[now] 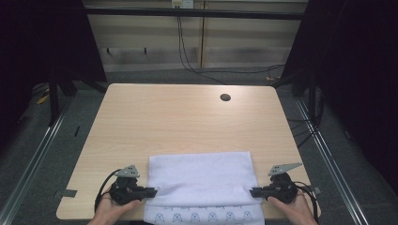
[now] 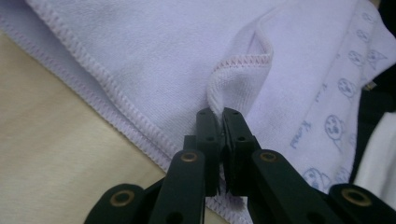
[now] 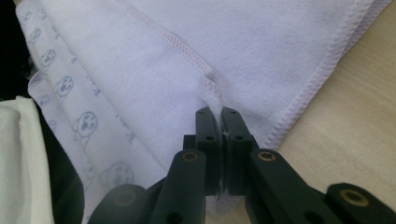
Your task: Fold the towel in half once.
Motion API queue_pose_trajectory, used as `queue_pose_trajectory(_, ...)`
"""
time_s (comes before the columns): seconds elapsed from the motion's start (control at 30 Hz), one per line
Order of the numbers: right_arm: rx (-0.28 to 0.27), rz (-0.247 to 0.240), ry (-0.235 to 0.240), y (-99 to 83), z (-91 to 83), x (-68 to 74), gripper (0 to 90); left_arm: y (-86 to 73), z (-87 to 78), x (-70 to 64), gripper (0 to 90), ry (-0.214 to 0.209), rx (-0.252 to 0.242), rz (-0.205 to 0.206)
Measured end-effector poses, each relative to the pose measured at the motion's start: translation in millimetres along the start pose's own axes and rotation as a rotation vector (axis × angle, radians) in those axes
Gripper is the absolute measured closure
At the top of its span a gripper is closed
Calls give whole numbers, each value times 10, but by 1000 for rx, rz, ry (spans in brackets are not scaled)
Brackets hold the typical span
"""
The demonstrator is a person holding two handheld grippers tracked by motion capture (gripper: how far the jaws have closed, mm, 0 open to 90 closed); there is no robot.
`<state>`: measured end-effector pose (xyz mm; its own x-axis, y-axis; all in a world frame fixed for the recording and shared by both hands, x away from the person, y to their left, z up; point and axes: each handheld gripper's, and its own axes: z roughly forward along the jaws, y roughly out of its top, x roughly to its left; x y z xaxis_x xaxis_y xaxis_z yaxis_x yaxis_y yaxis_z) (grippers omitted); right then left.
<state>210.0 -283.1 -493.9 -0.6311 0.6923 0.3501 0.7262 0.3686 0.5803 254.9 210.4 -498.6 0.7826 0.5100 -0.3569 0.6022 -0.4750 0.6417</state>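
Both grippers pinch a white towel at the near edge of the worktop.

From above, the towel (image 1: 202, 180) lies folded at six o'clock on the worktop (image 1: 187, 117), its printed border hanging over the near edge; the left gripper (image 1: 151, 191) bites its edge at nine o'clock, the right gripper (image 1: 253, 191) at three o'clock, each held in a hand. In the left gripper view, the jaws are closed on a raised stitched fold of the towel (image 2: 243, 70), bare worktop (image 2: 46, 140) off at nine o'clock. In the right gripper view, the jaws clamp a bunched hem of the towel (image 3: 210, 88), with the worktop (image 3: 345, 126) at three o'clock.
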Motion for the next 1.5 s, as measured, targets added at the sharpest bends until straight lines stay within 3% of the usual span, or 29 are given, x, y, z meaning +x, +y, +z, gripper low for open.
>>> queue_pose_trajectory(0.07,-1,-6,-12,40,16,-27,873,49,18,70,869,20,-11,1)
queue_pose_trajectory(0.13,-7,-2,-32,146,68,-94,873,177,76,185,870,83,-32,19)
queue_pose_trajectory(0.17,-7,-2,-32,146,68,-94,873,177,76,185,870,83,-32,19)
queue_pose_trajectory(0.2,-1,15,-46,237,109,-136,874,279,130,280,870,115,-46,19)
queue_pose_trajectory(0.23,-1,15,-46,237,109,-136,874,279,130,280,870,115,-46,19)
queue_pose_trajectory(0.37,-7,26,-71,412,185,-267,873,463,201,534,870,133,-66,-12)
queue_pose_trajectory(0.4,-21,46,-79,502,227,-364,873,546,238,640,870,150,-77,-23)
queue_pose_trajectory(0.53,-38,56,-94,657,308,-488,873,693,294,775,870,194,-80,-37)
queue_pose_trajectory(0.57,-42,61,-106,713,337,-528,873,743,316,821,870,218,-80,-26)
queue_pose_trajectory(0.6,-47,76,-123,828,391,-613,873,825,351,932,870,233,-97,-48)
queue_pose_trajectory(0.73,-66,83,-154,992,471,-757,872,919,393,1078,870,257,-127,-70)
queue_pose_trajectory(0.83,-80,89,-172,1161,550,-904,872,997,414,1205,870,277,-132,-66)
queue_pose_trajectory(0.87,-73,87,-198,1278,596,-973,872,1048,416,1266,870,285,-121,-71)
queue_pose_trajectory(1.0,-53,70,-243,1436,665,-1026,872,1096,427,1306,869,313,-115,-69)
queue_pose_trajectory(1.07,-61,65,-262,1512,715,-1060,871,1098,442,1368,870,310,-153,-99)
queue_pose_trajectory(1.13,-82,93,-258,1561,744,-1125,872,1100,460,1448,869,304,-199,-134)
queue_pose_trajectory(1.17,-94,105,-262,1578,757,-1150,872,1120,464,1477,870,317,-199,-141)
queue_pose_trajectory(1.2,-106,110,-280,1605,780,-1166,870,1200,508,1461,870,378,-179,-124)
queue_pose_trajectory(1.23,-106,110,-280,1605,780,-1166,870,1200,508,1461,871,378,-179,-124)
queue_pose_trajectory(1.27,-98,93,-329,1652,810,-1136,869,1282,555,1473,871,407,-164,-112)
queue_pose_trajectory(1.37,-111,119,-344,1690,833,-1172,869,1318,575,1511,871,407,-170,-121)
queue_pose_trajectory(1.5,-127,139,-331,1696,832,-1220,869,1276,542,1582,871,346,-210,-165)
